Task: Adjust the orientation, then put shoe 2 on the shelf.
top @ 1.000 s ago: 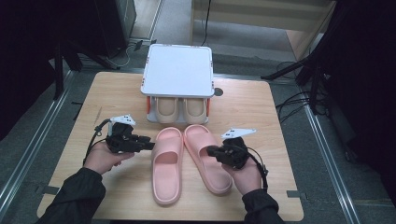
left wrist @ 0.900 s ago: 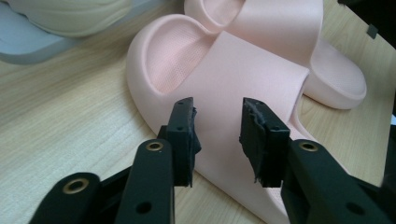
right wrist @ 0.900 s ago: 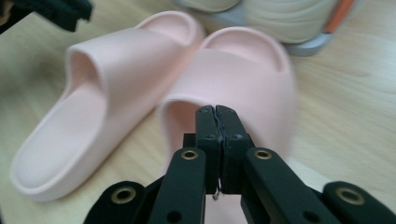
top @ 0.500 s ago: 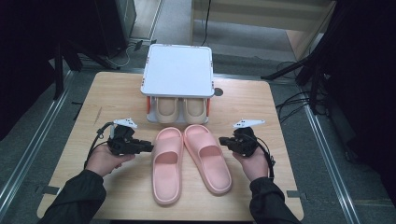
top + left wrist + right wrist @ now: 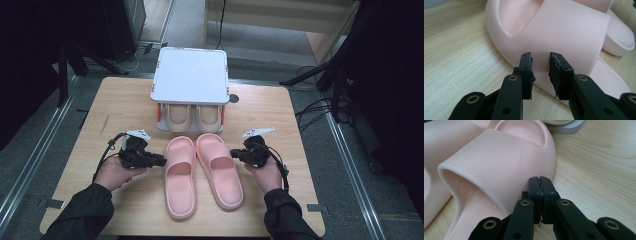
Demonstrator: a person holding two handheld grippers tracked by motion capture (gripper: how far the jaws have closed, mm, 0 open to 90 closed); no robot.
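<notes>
Both hands have slid outward from the slippers since a second ago, and the right one has dropped lower. The left gripper [image 5: 159,161] sits just beside the left pink slipper [image 5: 180,180]. Its jaws have just been closing, but there is a gap between them, and nothing is pinched (the slipper's side is right in front of the tips). The right gripper [image 5: 235,155] has its jaws pressed tight together, holding nothing, next to the right pink slipper [image 5: 220,170].

Both slippers lie side by side in the middle of the counter [image 5: 310,165], toes toward the shoe rack [image 5: 190,75], which already holds a beige pair [image 5: 192,116].

I think the job is pushing the pair together. Push low on the thick sole, gently, both sides at once, so neither slipper tips or spins.
</notes>
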